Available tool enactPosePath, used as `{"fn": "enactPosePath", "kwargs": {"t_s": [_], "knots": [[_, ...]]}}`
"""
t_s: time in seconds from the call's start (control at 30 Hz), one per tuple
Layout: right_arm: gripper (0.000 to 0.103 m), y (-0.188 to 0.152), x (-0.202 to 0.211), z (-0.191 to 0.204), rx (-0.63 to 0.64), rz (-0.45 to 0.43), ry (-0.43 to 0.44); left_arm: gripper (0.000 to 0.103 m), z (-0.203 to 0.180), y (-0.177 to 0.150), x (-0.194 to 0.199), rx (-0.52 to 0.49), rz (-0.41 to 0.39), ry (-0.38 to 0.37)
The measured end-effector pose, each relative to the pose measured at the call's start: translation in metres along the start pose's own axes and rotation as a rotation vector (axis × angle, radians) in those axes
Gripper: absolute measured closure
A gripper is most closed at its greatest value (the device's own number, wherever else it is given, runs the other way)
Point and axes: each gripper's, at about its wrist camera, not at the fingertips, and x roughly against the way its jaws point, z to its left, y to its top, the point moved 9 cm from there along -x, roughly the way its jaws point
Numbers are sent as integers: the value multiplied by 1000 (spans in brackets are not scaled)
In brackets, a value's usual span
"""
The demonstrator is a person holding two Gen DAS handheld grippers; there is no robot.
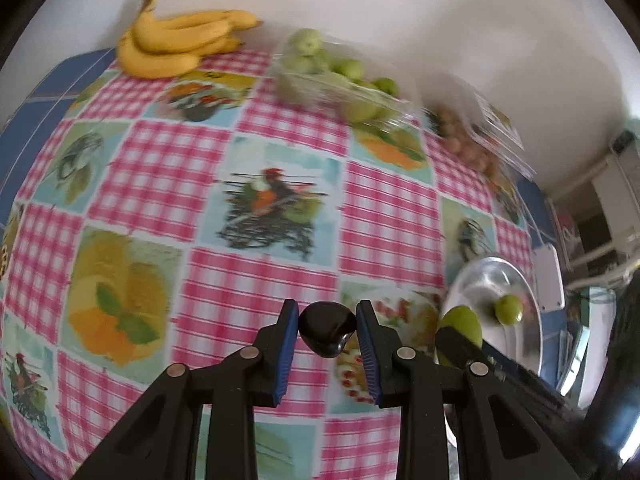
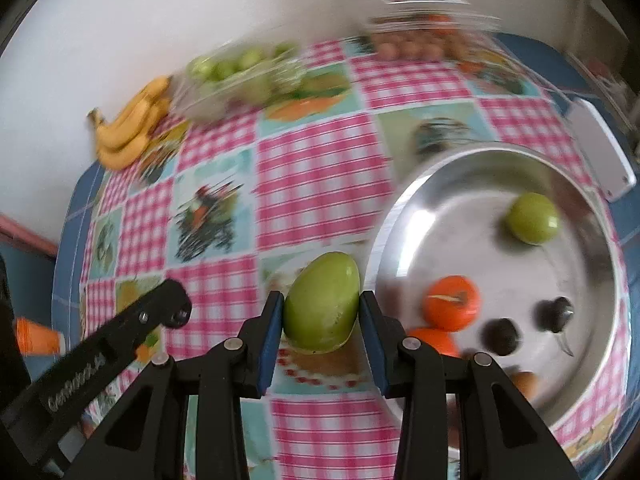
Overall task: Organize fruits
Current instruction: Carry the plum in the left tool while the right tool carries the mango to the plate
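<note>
My left gripper (image 1: 327, 322) is shut on a dark plum (image 1: 326, 327) above the checked tablecloth. My right gripper (image 2: 322, 312) is shut on a large green fruit (image 2: 322, 306), held just left of the metal tray (image 2: 390, 216); that fruit also shows in the left wrist view (image 1: 462, 326). In the tray lie a small green fruit (image 2: 532, 218), two orange fruits (image 2: 452, 307) and two dark plums (image 2: 500, 336). The left gripper's arm (image 2: 120, 332) shows at lower left of the right wrist view.
A bunch of bananas (image 1: 176, 44) lies at the table's far left by the wall. A clear box of green fruits (image 1: 332, 76) and a clear box of brownish fruits (image 1: 472, 144) stand at the back. A white device (image 2: 600, 152) lies beyond the tray.
</note>
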Motion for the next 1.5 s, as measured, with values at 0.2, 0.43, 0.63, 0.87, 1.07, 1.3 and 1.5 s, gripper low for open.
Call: {"fn": "enactPosePath", "kwargs": {"t_s": [0.2,0.43,0.63,0.87,1.07,1.3,1.5], "knots": [[63,7,11,-47,-103,-20,-30,72,-37,-10,-4,-82,10,-16],[63,7,21,-93,-189,-34,-107,72,-69,-22,-10,-143,31,-48],[63,6,31,-121,-248,-50,-129,72,-97,-33,-13,-203,38,-83],[63,5,36,-138,-281,-57,-138,72,-116,-44,-21,-245,48,-92],[63,5,33,-133,-278,-50,-125,71,-116,-45,-26,-253,43,-85],[63,0,22,-125,-260,-17,-122,71,-114,-47,-33,-248,44,-79],[63,-3,13,-120,-245,5,-128,71,-115,-49,-39,-253,52,-75]]}}
